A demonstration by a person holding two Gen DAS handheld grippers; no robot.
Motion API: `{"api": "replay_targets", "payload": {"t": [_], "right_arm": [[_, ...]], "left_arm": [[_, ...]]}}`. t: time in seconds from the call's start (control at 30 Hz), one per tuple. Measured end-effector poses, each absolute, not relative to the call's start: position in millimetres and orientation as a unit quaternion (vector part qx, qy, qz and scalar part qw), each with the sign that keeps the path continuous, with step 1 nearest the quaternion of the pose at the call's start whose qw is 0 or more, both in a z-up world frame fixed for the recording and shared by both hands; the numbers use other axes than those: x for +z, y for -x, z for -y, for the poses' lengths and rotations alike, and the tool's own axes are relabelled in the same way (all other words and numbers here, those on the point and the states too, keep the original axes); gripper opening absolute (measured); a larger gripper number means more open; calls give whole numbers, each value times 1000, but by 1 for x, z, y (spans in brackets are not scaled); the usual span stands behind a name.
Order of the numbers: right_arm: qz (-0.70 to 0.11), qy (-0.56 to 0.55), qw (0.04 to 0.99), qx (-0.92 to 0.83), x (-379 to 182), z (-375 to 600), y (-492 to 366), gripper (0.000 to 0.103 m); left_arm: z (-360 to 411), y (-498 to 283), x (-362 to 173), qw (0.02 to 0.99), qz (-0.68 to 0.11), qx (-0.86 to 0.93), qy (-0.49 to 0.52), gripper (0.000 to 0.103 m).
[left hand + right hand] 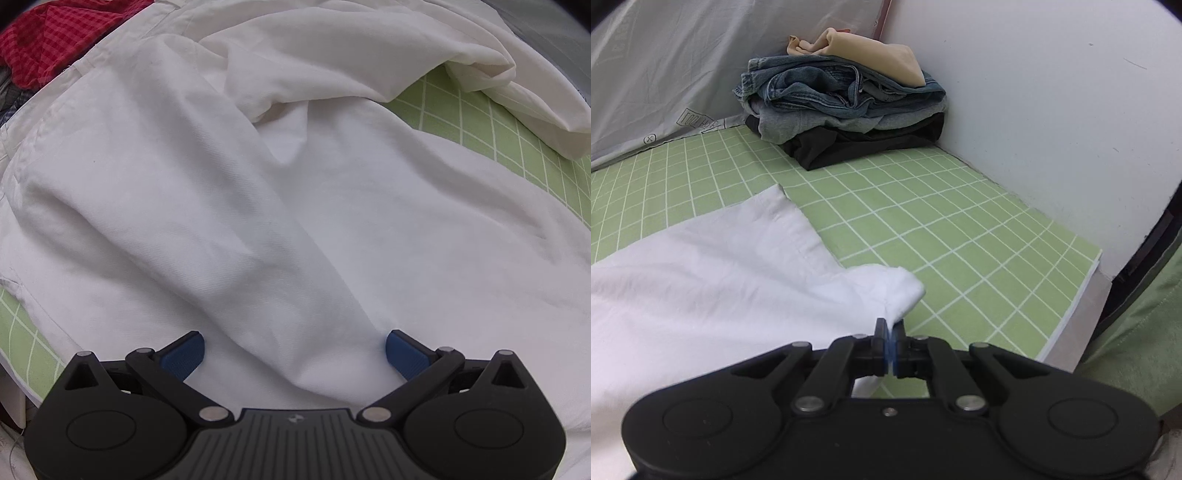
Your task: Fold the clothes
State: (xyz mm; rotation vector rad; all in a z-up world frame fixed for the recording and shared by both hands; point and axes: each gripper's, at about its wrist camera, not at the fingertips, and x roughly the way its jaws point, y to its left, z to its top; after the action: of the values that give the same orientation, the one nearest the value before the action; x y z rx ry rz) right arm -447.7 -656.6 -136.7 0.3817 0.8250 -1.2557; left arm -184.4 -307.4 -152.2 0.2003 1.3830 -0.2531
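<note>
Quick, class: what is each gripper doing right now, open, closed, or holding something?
Left gripper: open, hovering over the white garment, gripping nothing.
Right gripper: closed on a corner of the white garment.

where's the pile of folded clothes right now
In the right wrist view the pile of clothes sits at the far corner of the green checked mat, against the white wall, well beyond the white garment.

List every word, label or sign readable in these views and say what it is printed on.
Outlined block letters, upside down on the grey sheet at the left of the right wrist view: too distorted to read.
A circled "x" mark below them on the same sheet.
Small round emblem on the left gripper's body: too small to read.
Nothing else.
</note>
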Motion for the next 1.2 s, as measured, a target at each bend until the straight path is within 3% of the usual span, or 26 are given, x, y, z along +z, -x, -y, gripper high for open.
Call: {"api": "replay_targets", "payload": {"t": [0.2, 0.3, 0.33, 0.37, 0.43, 0.5, 0.57, 0.63, 0.9, 1.03, 1.1, 1.17, 1.2], "right_arm": [[-396, -208, 685, -574, -151, 654, 475, 2], [-399, -192, 692, -571, -150, 647, 473, 4], [-395, -185, 697, -569, -148, 644, 471, 11], [-388, -177, 703, -568, -144, 640, 468, 30], [-375, -161, 711, -573, -137, 633, 458, 60], [-373, -141, 715, -574, -130, 623, 443, 65], [-373, -118, 720, -573, -126, 612, 423, 81], [-367, -97, 734, -563, -122, 599, 402, 88], [-388, -94, 785, -473, -131, 534, 308, 100], [-399, -101, 805, -428, -142, 497, 263, 102], [-403, -113, 805, -419, -150, 483, 241, 102], [-406, -133, 802, -417, -157, 473, 219, 102], [-405, -142, 801, -418, -160, 469, 208, 102]], "left_arm": [[305, 213, -147, 762, -627, -135, -90, 103], [239, 191, -153, 766, -620, -151, -78, 103], [231, 185, -149, 769, -615, -156, -73, 103], [224, 179, -145, 773, -610, -161, -67, 103], [213, 182, -124, 784, -594, -171, -66, 103], [208, 168, -116, 797, -575, -171, -68, 103], [228, 123, -129, 812, -555, -169, -60, 103], [238, 95, -139, 827, -536, -165, -48, 103], [143, 20, -92, 860, -491, -132, -50, 101], [137, -41, -90, 862, -480, -151, -56, 93], [140, -82, -92, 861, -473, -173, -71, 89], [144, -109, -92, 852, -476, -205, -76, 68], [147, -128, -93, 844, -481, -226, -74, 64]]}}
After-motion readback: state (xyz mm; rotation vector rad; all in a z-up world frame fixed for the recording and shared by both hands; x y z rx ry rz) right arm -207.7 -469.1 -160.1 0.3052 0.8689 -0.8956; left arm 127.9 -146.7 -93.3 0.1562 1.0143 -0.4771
